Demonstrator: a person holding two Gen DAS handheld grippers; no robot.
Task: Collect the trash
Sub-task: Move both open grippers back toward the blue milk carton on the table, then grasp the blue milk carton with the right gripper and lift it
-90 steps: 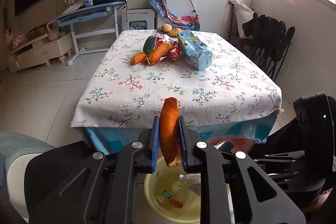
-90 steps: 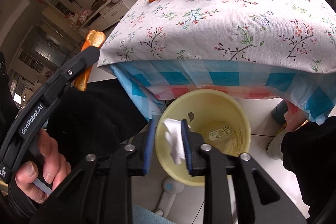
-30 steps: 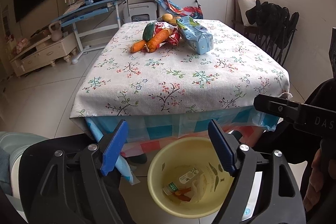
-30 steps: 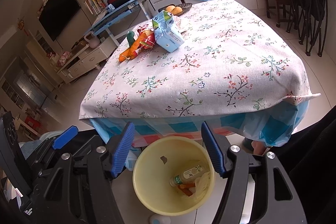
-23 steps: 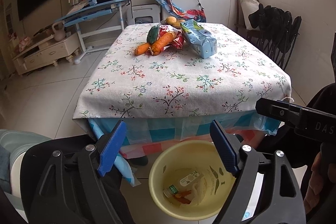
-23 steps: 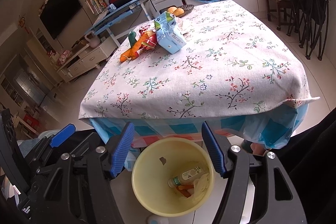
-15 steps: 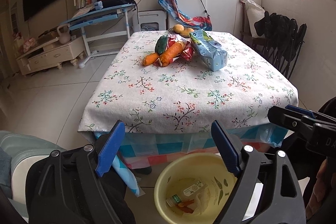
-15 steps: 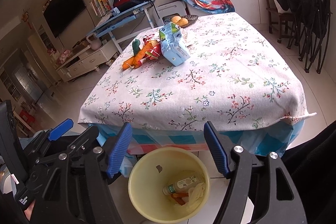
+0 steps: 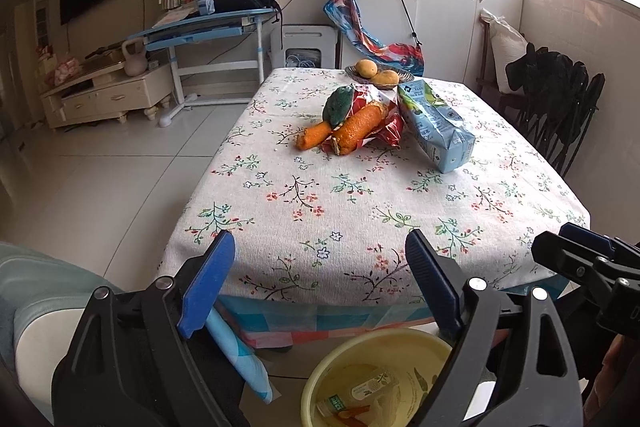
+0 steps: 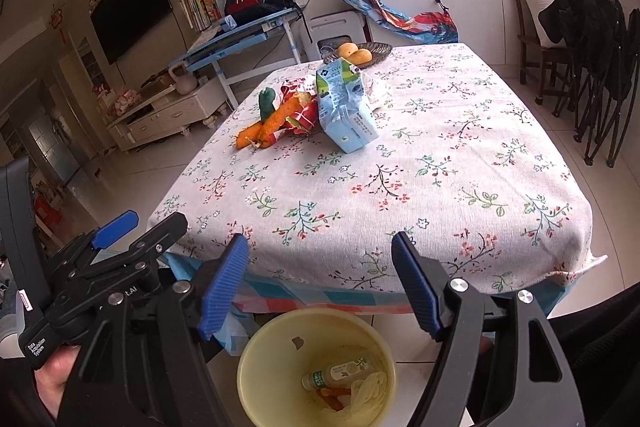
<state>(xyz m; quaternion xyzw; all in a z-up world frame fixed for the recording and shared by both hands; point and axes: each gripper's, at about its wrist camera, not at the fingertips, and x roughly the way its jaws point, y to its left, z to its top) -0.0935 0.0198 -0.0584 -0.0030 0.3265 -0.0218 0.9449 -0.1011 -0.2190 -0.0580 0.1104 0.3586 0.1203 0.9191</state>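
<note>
Trash lies near the table's (image 9: 360, 219) far end: orange peels (image 9: 352, 131), long axes toward the near-left corner, touching a blue carton (image 9: 436, 123). Left gripper (image 9: 320, 291) spread, empty.

Right gripper (image 10: 320, 283) likewise gapes above the yellow bin (image 10: 256, 359) holding a bottle (image 10: 340, 371), its label unreadable.

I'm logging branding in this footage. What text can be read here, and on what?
"Data Acquisition System": white sticker on the body of the left tongs.
"t.AI": end of a partly hidden word on the same tongs.
Blue carton: print too small to read.
Bottle in the yellow bin: label too blurred to read.
</note>
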